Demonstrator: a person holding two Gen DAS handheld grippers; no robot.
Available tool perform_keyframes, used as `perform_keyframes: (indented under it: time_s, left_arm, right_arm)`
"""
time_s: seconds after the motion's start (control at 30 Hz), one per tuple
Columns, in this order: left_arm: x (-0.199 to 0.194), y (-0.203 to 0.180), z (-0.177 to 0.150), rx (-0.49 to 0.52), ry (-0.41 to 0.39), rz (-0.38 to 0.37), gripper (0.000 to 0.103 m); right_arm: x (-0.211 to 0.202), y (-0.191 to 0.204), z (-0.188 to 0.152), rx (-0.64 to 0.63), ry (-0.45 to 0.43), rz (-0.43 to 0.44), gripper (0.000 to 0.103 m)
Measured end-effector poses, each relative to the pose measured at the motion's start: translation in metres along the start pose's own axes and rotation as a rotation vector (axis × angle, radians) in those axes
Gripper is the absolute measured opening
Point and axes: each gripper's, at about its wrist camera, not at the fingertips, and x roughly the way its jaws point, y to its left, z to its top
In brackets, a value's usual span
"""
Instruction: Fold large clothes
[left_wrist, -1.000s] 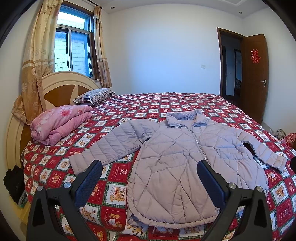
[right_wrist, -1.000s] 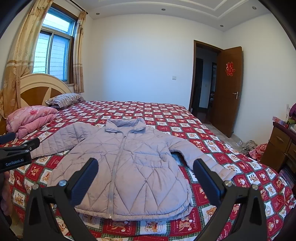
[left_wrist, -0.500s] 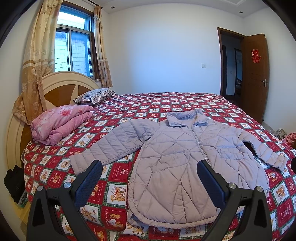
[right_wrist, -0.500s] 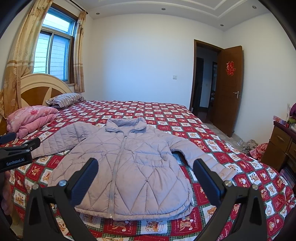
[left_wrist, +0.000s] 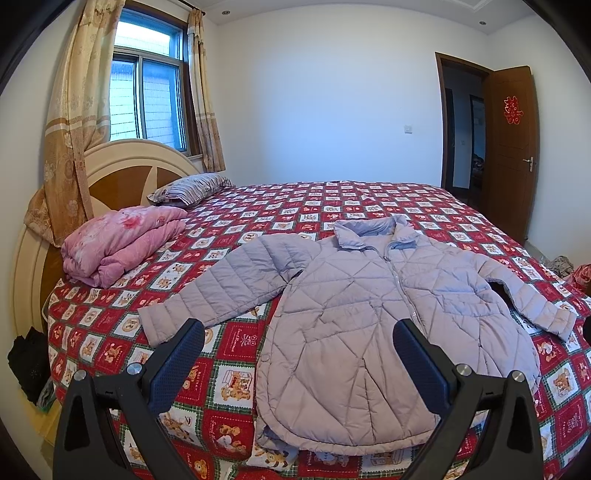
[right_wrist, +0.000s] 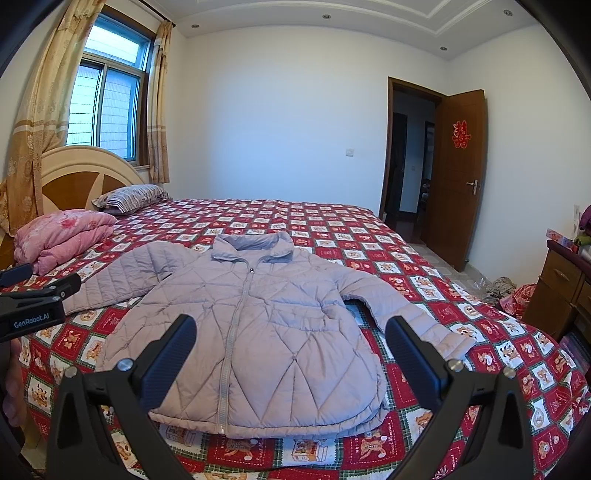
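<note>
Above the bed (left_wrist: 332, 206), left claw (left_wrist: 297, 363) and right claw (right_wrist: 291, 360) hover level, fingers spread apart, over the jacket (right_wrist: 258, 325).

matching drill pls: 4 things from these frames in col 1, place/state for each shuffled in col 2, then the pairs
Column 1
1. quilted jacket
2. pink quilt
3. striped pillow
4. wooden door

Column 2
A. folded, lying near the headboard
B. swung open, red paper cut-out on it
C. spread flat, zipped up, sleeves out to both sides
D. at the head of the bed, under the window

Pairs: 1-C, 2-A, 3-D, 4-B

Both the left gripper and right gripper are open, hovering short of the jacket hem.
</note>
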Motion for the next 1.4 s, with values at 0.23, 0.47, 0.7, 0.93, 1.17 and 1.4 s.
perform_keyframes:
  time_s: [0.23, 0.47, 0.7, 0.93, 1.17, 1.4]
  left_arm:
    - [0.019, 0.002, -0.005, -0.002, 0.024, 0.009, 0.102]
    - [0.087, 0.0, -0.019, 0.024, 0.101, 0.069, 0.102]
    - [0.179, -0.002, -0.028, 0.039, 0.196, 0.137, 0.102]
    - [0.238, -0.001, -0.026, 0.025, 0.21, 0.187, 0.102]
    - [0.272, 0.011, -0.031, 0.013, 0.248, 0.246, 0.102]
    - [0.259, 0.025, -0.028, -0.003, 0.246, 0.233, 0.102]
  right_arm:
    - [0.01, 0.002, -0.007, 0.001, 0.018, 0.011, 0.103]
    - [0.068, -0.051, -0.026, 0.068, 0.113, -0.072, 0.103]
    - [0.143, -0.177, -0.059, 0.289, 0.269, -0.29, 0.097]
    - [0.195, -0.272, -0.088, 0.478, 0.415, -0.421, 0.085]
    - [0.223, -0.29, -0.101, 0.476, 0.478, -0.404, 0.03]
    - [0.218, -0.285, -0.084, 0.409, 0.411, -0.384, 0.01]
